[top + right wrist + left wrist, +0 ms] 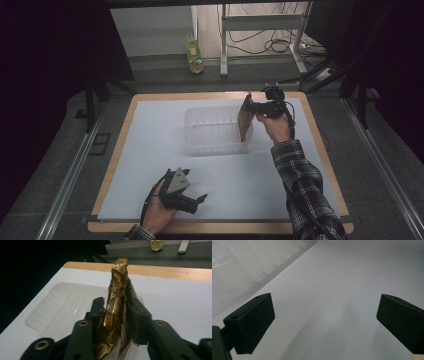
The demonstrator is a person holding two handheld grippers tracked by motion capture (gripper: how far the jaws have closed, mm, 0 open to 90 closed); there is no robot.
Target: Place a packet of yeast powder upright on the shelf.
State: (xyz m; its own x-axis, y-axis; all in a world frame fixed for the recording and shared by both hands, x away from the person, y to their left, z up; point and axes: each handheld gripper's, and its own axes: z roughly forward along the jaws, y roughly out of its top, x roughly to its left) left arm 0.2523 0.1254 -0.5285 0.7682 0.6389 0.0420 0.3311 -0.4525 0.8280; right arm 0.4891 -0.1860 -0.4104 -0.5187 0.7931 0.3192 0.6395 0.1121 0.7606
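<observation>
Packet (pixel 115 315) of crinkled gold foil, upright, clamped in right tool (pixel 117 307) over clear tray (pixel 210 131), left tool (pixel 324 320) jaws apart.

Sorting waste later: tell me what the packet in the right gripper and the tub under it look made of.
Gold packet: likely metallised foil film, glossy and crinkled, with sharp glinting creases. Tub: clear, slightly frosted plastic with ribbed walls; the white table sheet shows through it.

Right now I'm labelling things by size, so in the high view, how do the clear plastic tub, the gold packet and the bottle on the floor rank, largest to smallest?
1. Clear plastic tub, plainly the largest.
2. Gold packet, clamped in the right hand-held gripper over the tub's right end.
3. Bottle on the floor; it looks slightly smaller than the packet, but it stands farther from the camera, so that order is unsure.
</observation>
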